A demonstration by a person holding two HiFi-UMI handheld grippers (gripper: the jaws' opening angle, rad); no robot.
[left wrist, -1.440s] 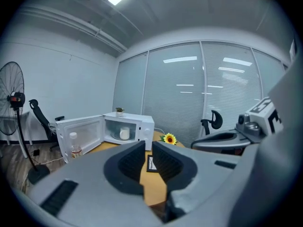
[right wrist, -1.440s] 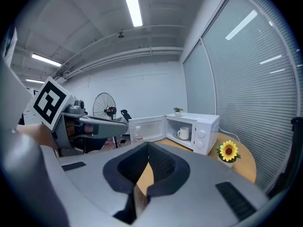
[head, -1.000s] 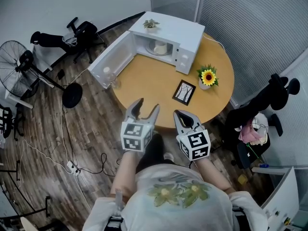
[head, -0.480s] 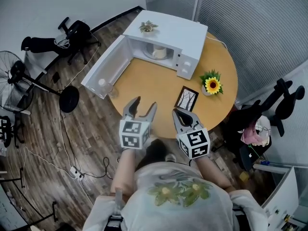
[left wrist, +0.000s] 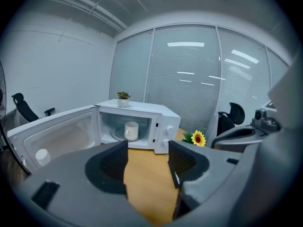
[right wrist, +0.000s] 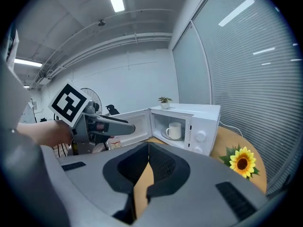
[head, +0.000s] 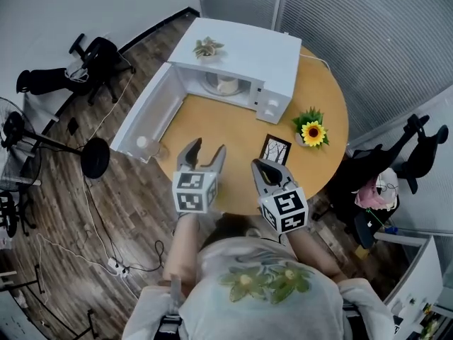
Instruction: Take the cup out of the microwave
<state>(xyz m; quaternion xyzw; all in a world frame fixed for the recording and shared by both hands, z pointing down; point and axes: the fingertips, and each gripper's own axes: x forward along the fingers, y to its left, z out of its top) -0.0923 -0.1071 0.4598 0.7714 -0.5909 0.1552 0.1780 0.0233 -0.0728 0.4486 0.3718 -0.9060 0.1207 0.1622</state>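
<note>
1. The white microwave (head: 237,52) stands at the table's far edge with its door (head: 145,115) swung open, so that step looks done.
2. Both tongs hover over the near edge, well apart from the microwave. The left tongs (head: 207,149) are spread and empty, and the right tongs (head: 262,167) are pinched together on nothing.
3. The white cup (head: 227,84) sits untouched inside, so reaching, gripping and lifting out all remain.
4. Slatted blinds (head: 368,34), office chairs (head: 95,52) and a floor fan (head: 94,157) ring the round wooden table (head: 226,129), which carries a sunflower pot (head: 312,132) and a framed picture (head: 274,149).

No legible text, label, brand or number anywhere in view.
</note>
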